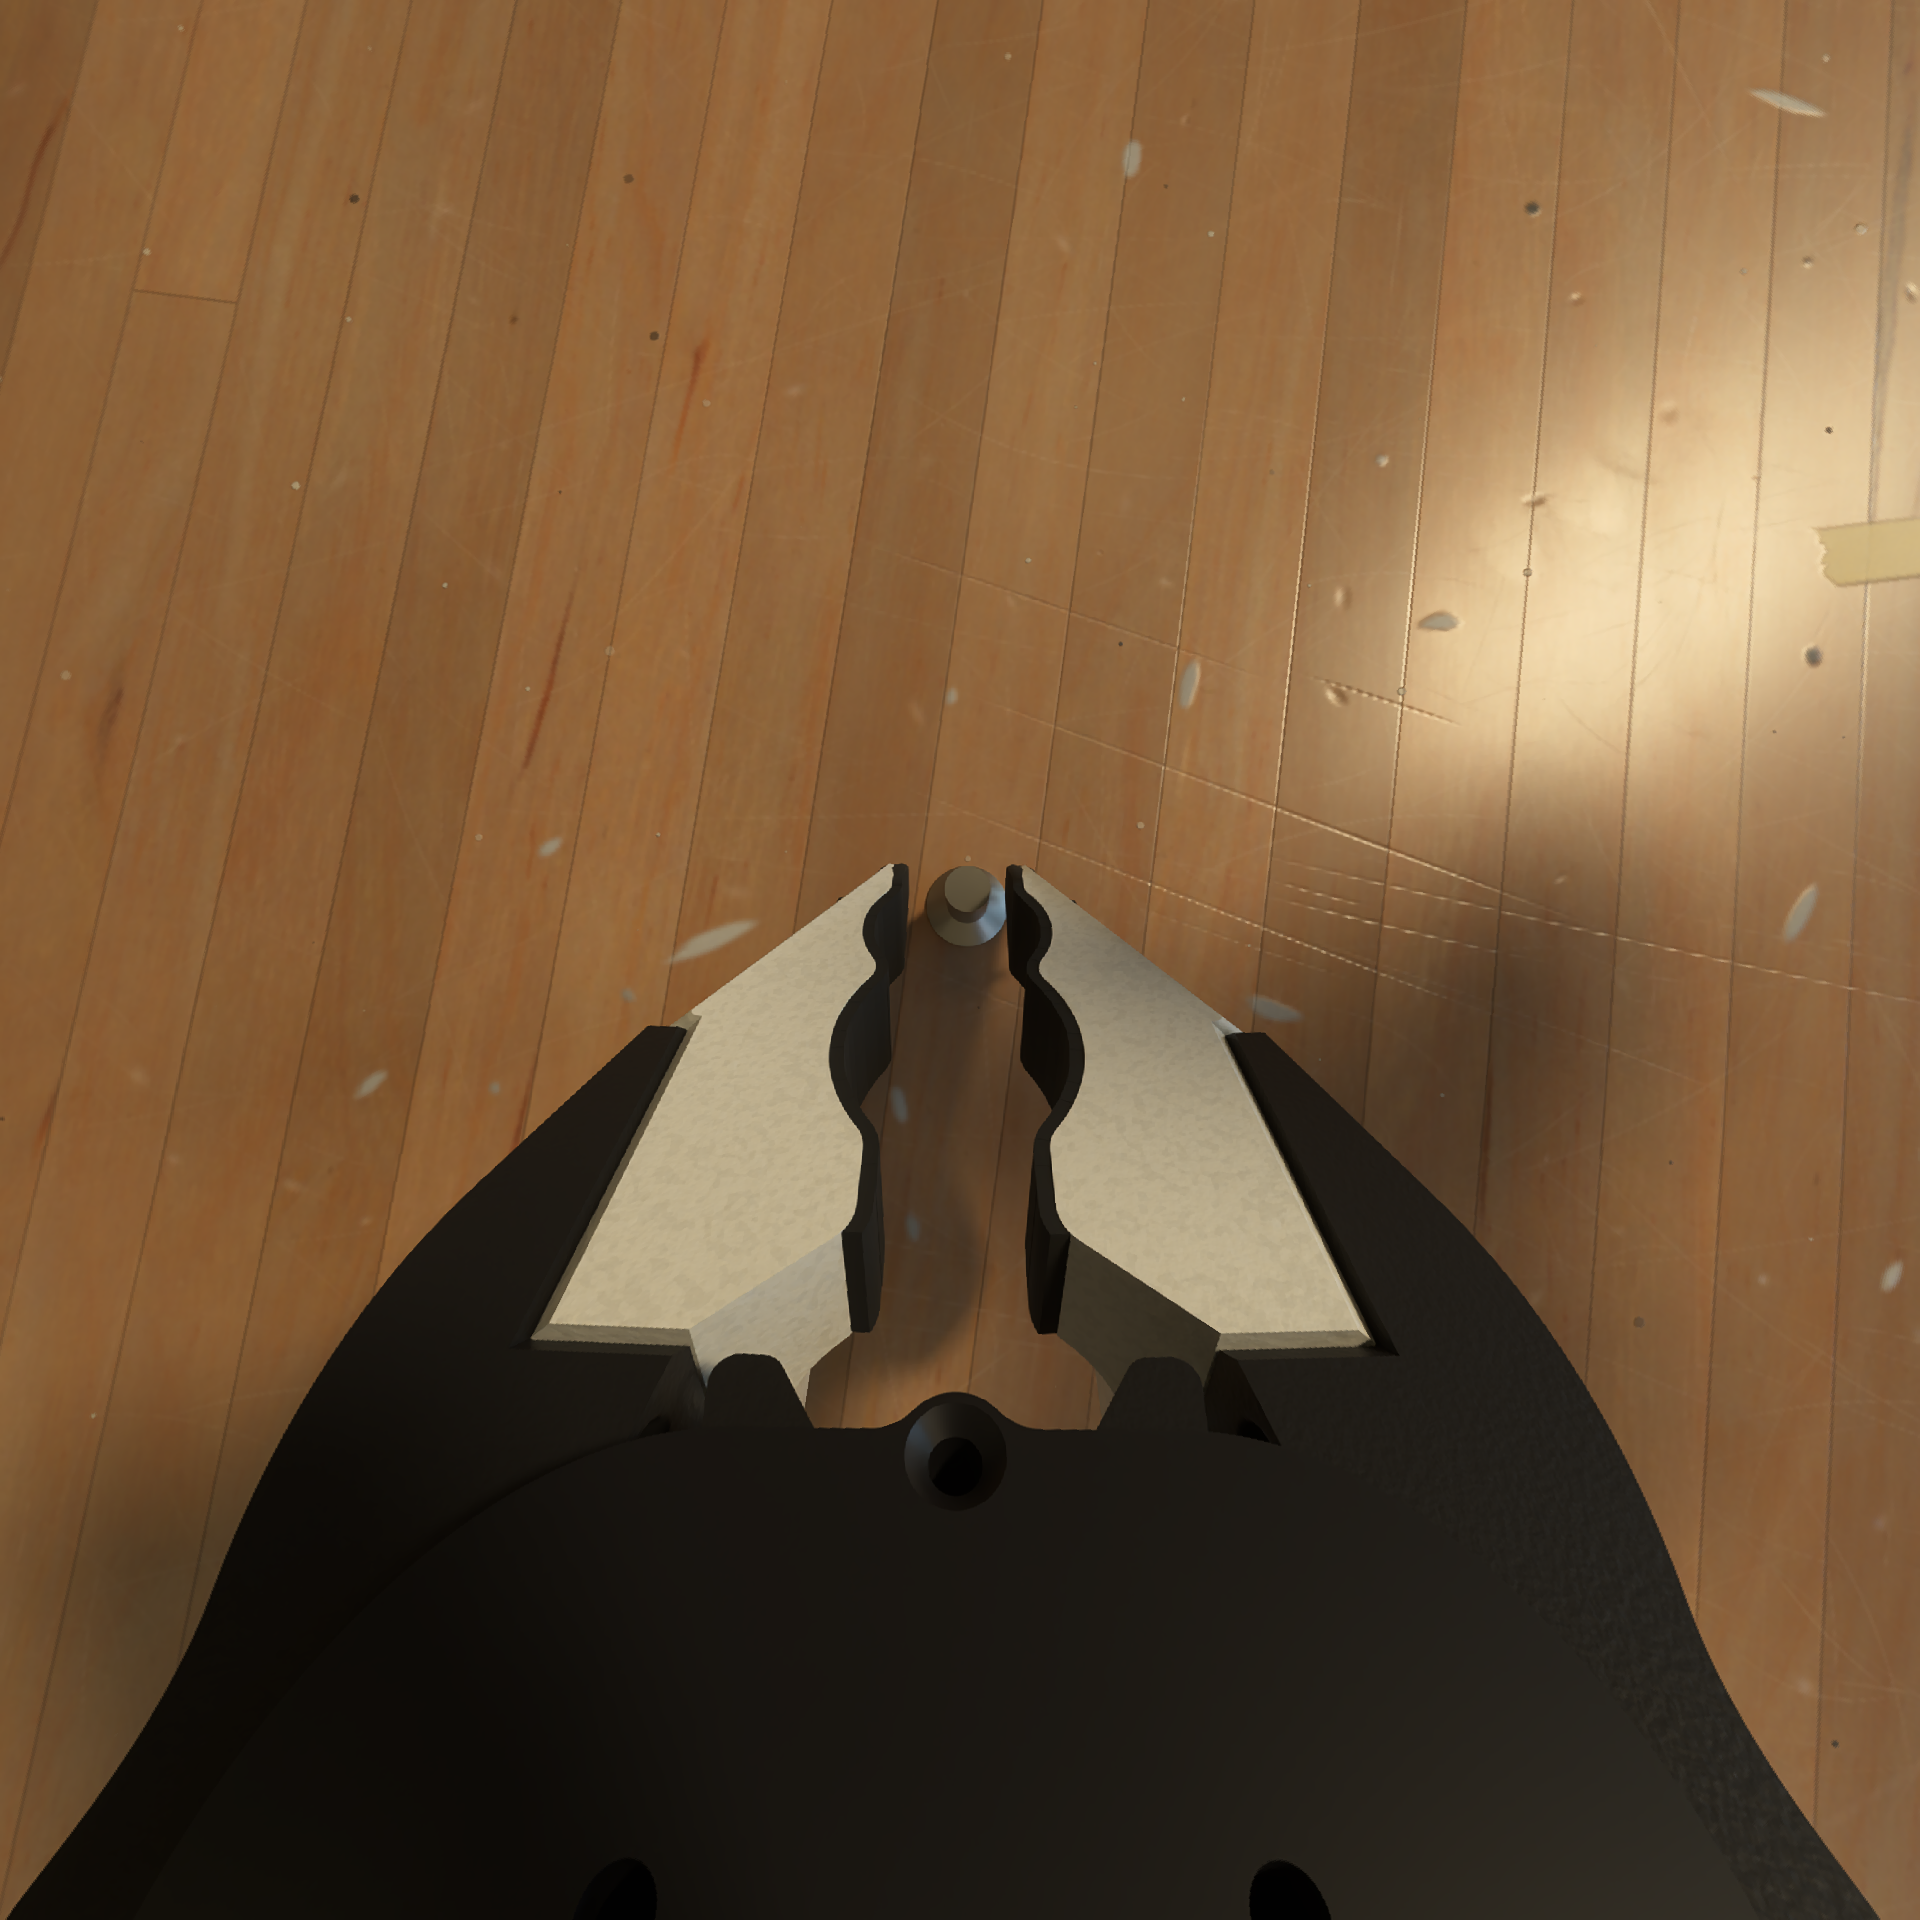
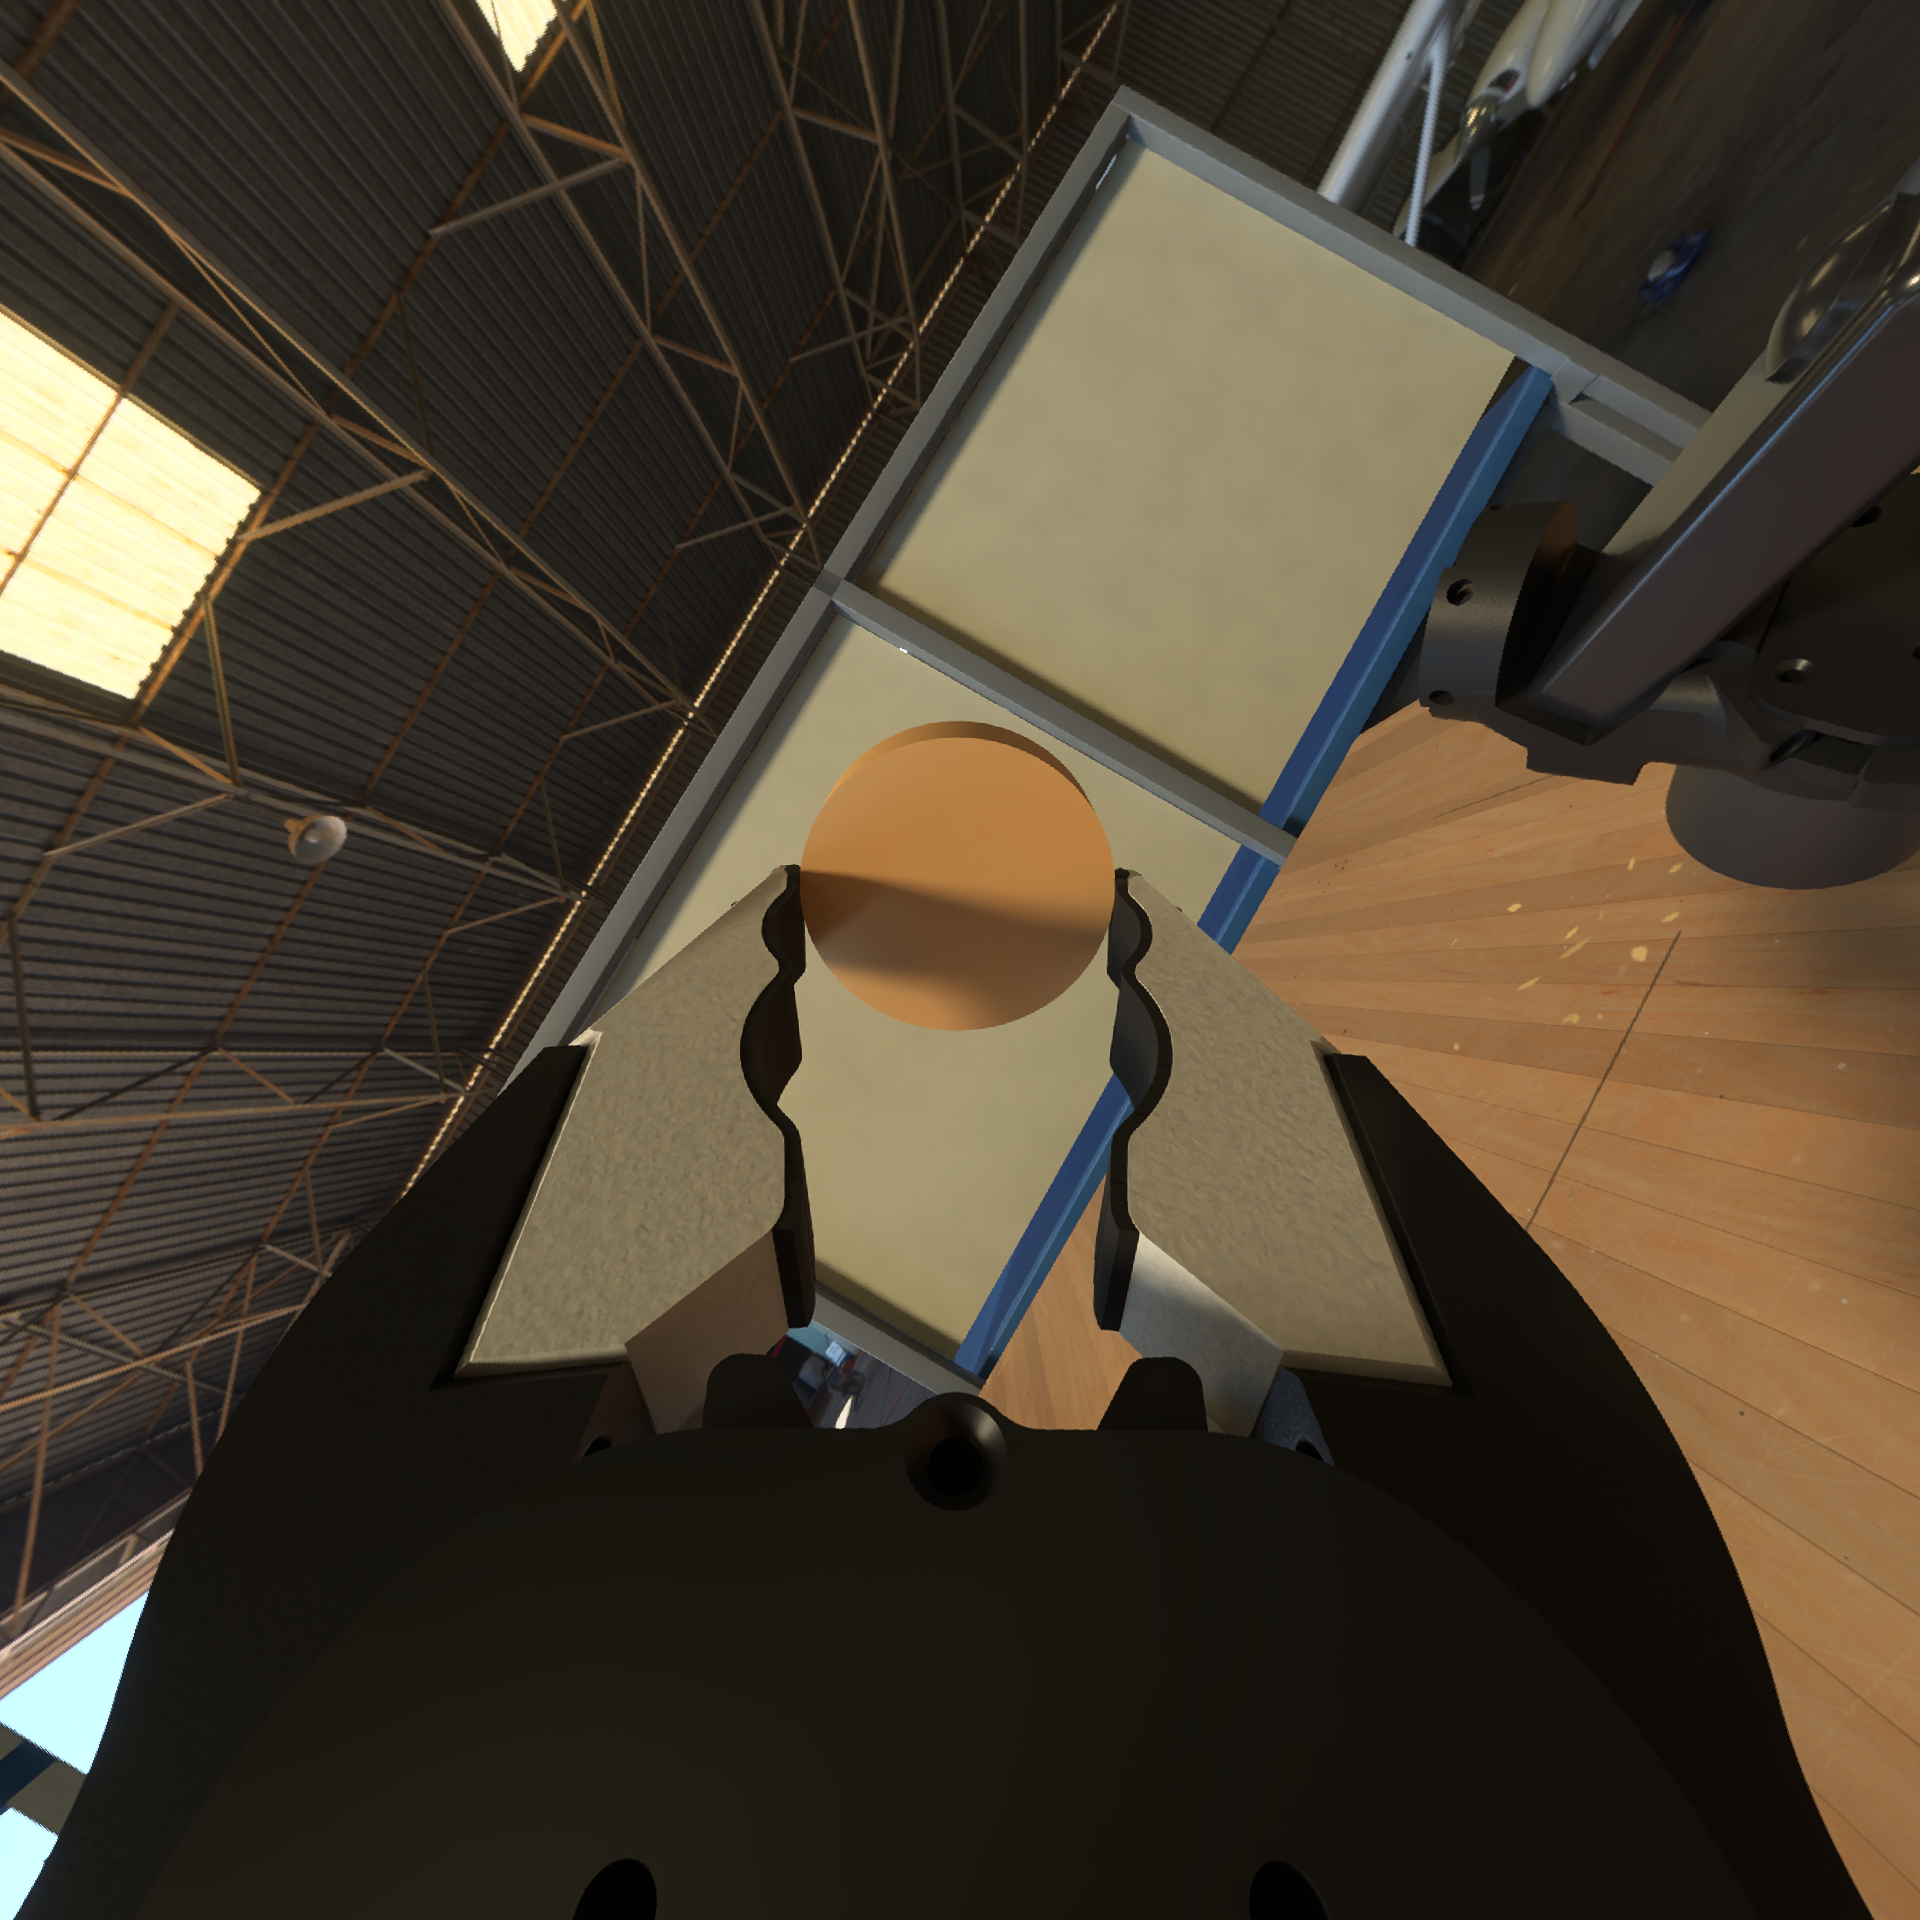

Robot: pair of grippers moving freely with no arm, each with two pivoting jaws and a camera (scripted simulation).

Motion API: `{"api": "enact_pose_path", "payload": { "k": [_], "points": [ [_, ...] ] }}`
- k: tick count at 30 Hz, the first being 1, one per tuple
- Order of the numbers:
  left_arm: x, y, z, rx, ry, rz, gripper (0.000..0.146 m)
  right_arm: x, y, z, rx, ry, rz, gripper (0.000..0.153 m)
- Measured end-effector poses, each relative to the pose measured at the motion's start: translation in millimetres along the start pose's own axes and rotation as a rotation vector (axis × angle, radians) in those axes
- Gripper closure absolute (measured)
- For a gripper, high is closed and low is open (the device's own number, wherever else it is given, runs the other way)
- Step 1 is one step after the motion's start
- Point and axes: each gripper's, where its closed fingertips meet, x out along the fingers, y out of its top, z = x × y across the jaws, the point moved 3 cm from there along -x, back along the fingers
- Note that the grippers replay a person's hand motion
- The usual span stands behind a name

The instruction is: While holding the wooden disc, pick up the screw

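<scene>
In the left wrist view, a small grey metal screw [image 1: 966,906] stands on its head on the wooden plank surface [image 1: 520,520], shank pointing up at me. My left gripper [image 1: 957,883] points down at it, and its fingertips [image 1: 888,904] straddle the screw with a narrow gap on each side, not pressing it. In the right wrist view, my right gripper [image 2: 956,899] is shut on the round wooden disc [image 2: 956,831]. It grips the disc by its edge at the fingertips [image 2: 1127,914] and holds it in the air, flat face towards the camera.
Behind the disc stands a beige panelled frame [image 2: 1174,436] with grey bars and a blue edge. A grey machine base [image 2: 1766,727] sits on the wooden floor [image 2: 1558,1143] at the upper right. A strip of yellowish tape [image 1: 1870,551] lies at the right edge of the left wrist view.
</scene>
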Motion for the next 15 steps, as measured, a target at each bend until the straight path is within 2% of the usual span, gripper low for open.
{"api": "enact_pose_path", "payload": {
  "k": [3,6,12,15],
  "points": [
    [-0.1,-0.6,0.5,-0.005,-0.008,0.011,0.130,-0.3,-0.1,-0.4,-0.001,-0.002,-0.005,0.094],
    [-1.1,-1.8,1.8,-0.011,-0.004,0.015,0.138,-0.6,-0.2,-0.5,0.002,0.000,-0.004,0.094],
    [-4.5,-4.1,3.4,-0.013,0.014,0.025,0.138,-0.2,-0.4,-0.7,0.002,0.002,-0.007,0.094],
    [-21.0,-3.0,5.7,-0.015,0.016,0.075,0.138,-0.1,-0.3,-0.7,0.002,0.001,-0.008,0.094]
  ]
}}
